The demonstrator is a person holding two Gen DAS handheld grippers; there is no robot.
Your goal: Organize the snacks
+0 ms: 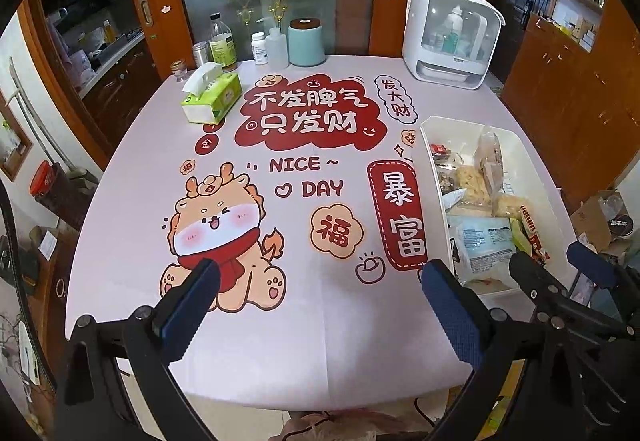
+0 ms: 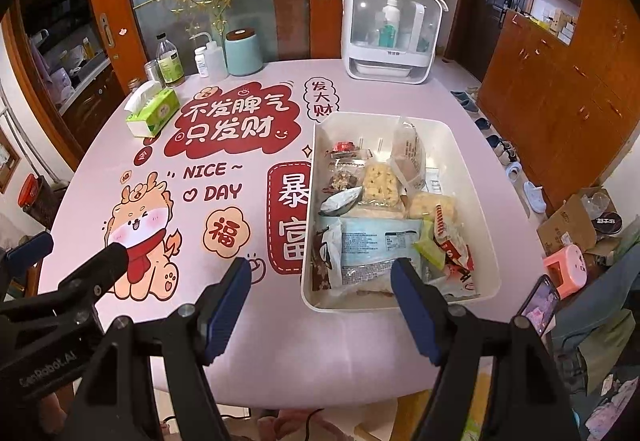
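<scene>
A white plastic bin (image 2: pixel 486 241) stands on the right side of the table and holds several snack packets: a pale blue packet (image 2: pixel 376 245), cracker packs (image 2: pixel 380 183), a red and white packet (image 2: pixel 454 245) and a tall clear bag (image 2: pixel 408 153). The bin also shows in the left wrist view (image 1: pixel 434 169). My left gripper (image 1: pixel 320 273) is open and empty above the table's front, over the cartoon dragon print. My right gripper (image 2: pixel 322 281) is open and empty, hovering at the bin's near left corner. The right gripper also shows in the left wrist view (image 1: pixel 560 261).
The table wears a pink printed cloth (image 2: pixel 280 341). At its far edge stand a tissue box (image 2: pixel 154 113), a glass bottle (image 2: pixel 170 63), small bottles, a teal canister (image 2: pixel 243 53) and a white cabinet-style appliance (image 2: pixel 390 33). Wooden cabinets, shoes and boxes are at the right.
</scene>
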